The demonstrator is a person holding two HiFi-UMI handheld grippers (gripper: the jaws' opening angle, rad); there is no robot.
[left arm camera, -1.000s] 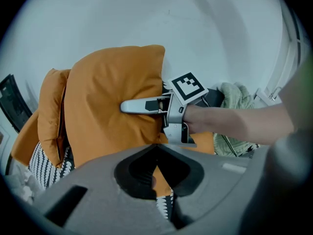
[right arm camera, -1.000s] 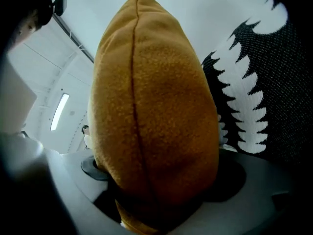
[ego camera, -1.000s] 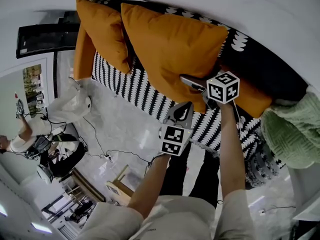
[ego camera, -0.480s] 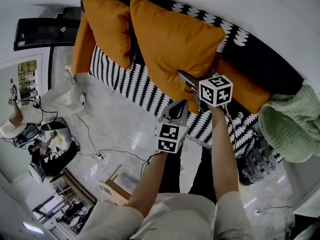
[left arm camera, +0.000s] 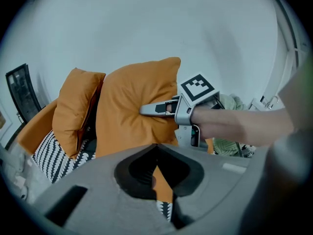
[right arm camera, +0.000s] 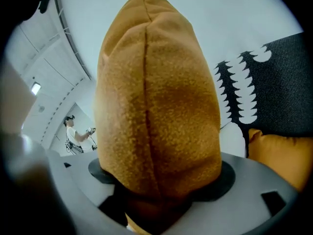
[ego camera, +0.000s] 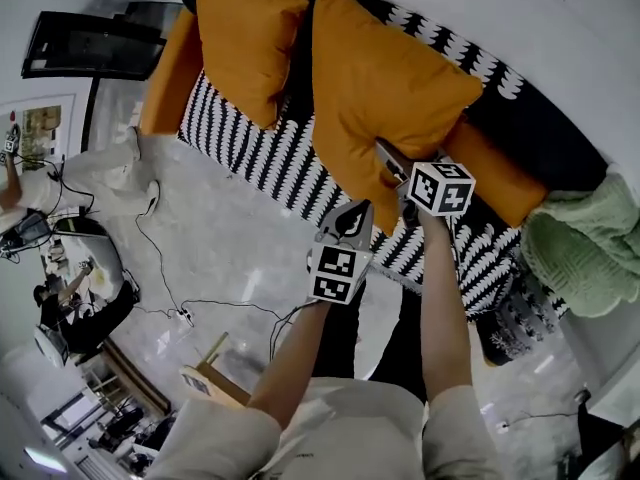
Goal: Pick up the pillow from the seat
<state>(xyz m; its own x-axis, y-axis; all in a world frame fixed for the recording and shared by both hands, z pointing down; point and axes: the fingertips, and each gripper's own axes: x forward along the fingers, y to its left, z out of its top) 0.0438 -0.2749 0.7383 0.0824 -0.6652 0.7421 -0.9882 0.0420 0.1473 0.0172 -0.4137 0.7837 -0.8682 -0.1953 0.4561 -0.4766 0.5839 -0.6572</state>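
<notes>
Right gripper (ego camera: 385, 156) is shown clamped on the side edge of the large orange pillow (ego camera: 395, 93). Its jaws have just been closing with the pillow between them. In the right gripper view the seamed edge of the pillow fills the gap, and the fabric is seen pinched where the two jaws meet it. In the left gripper view one jaw is seen laid flat against the pillow's face, about halfway up.

The pillow is held upright over the seat of the sofa (ego camera: 262, 158), which is covered in a black-and-white patterned cloth, and its back is turned toward the backrest. Whether its lower edge rests on the seat cannot be told, since that edge is hidden behind the left gripper (ego camera: 352, 216).

The left gripper is carried lower and nearer the person, just in front of the pillow's lower corner, and is not seen to touch it. Its jaw tips are brought together and nothing is held between them.

A second orange pillow (ego camera: 245, 43) is propped against the backrest just beside the first, on the left of the head view. An orange cushion (ego camera: 505, 188) lies along the seat behind the right gripper, and a green knitted blanket (ego camera: 590, 253) is heaped at the sofa's right end.
</notes>
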